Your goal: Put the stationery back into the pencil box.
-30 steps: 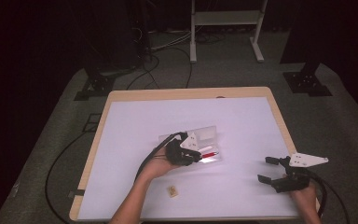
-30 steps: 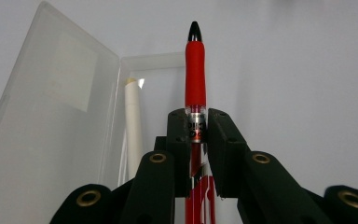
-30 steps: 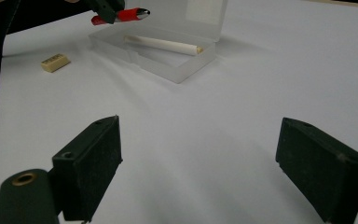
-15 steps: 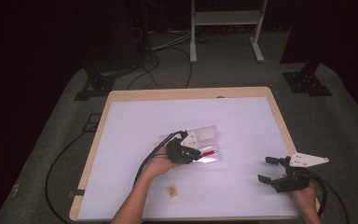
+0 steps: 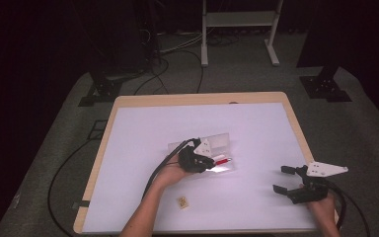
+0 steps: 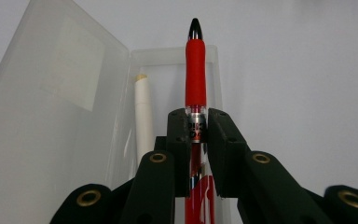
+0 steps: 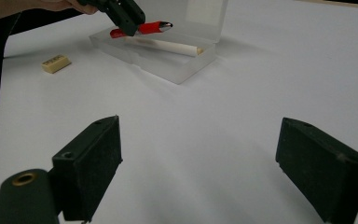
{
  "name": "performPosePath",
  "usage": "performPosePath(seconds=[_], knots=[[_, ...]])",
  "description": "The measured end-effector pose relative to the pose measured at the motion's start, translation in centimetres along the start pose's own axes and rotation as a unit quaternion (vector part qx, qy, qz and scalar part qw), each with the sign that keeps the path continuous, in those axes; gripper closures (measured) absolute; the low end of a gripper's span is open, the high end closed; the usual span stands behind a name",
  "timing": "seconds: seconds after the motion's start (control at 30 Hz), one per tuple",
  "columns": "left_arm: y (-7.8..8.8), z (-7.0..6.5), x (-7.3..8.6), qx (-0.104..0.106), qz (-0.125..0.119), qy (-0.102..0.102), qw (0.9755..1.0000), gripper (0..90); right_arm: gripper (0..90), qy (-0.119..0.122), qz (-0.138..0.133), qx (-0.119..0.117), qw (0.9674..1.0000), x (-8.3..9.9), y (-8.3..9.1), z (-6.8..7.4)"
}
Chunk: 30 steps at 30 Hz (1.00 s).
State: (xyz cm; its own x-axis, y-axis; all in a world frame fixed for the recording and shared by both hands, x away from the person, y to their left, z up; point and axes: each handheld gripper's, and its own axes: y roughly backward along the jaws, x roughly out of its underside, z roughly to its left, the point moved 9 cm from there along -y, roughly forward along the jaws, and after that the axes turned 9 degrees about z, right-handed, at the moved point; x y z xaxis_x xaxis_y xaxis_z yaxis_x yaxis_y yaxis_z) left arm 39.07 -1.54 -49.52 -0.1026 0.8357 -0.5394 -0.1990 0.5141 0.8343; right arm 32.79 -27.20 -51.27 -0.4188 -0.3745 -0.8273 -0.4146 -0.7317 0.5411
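Observation:
A clear plastic case lies open at the middle of the white table, its lid tipped back. My left gripper is shut on a red pen, which points lengthwise over the case's tray. Inside the tray lies a white pen, just beside the red one. From the right gripper view the red pen hovers slightly above the white pen in the case. My right gripper rests near the table's front right, jaws wide apart, nothing between them.
A small beige eraser lies near the front edge, left of centre; it also shows as the eraser beside the case. Cables trail off the table's left side. Stands and a white frame sit on the floor beyond.

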Motion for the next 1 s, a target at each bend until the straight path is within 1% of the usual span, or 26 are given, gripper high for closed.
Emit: performPosePath(seconds=[0.2,0.27,0.6,0.73,0.87,1.0], knots=[[-0.4,0.2,0.2,0.001,0.003,0.003,1.0,79.5,13.4,0.0,0.0,0.0,1.0,0.0,0.0,0.0],[-0.6,0.3,0.3,-0.001,0.007,0.003,1.0,79.6,13.4,0.0,0.0,0.0,1.0,0.0,0.0,0.0],[-1.1,0.5,0.6,0.002,0.011,0.011,0.9999,79.5,13.4,0.0,0.0,0.0,1.0,0.0,0.0,0.0],[-1.2,0.5,0.7,0.004,0.015,0.01,0.9998,79.5,13.4,0.0,0.0,0.0,1.0,0.0,0.0,0.0],[-1.4,0.5,0.7,0.001,0.018,0.009,0.9998,79.4,13.4,0.0,0.0,0.0,1.0,0.0,0.0,0.0],[-1.5,0.6,0.7,0.002,0.02,0.012,0.9997,79.4,13.4,0.0,0.0,0.0,1.0,0.0,0.0,0.0]])
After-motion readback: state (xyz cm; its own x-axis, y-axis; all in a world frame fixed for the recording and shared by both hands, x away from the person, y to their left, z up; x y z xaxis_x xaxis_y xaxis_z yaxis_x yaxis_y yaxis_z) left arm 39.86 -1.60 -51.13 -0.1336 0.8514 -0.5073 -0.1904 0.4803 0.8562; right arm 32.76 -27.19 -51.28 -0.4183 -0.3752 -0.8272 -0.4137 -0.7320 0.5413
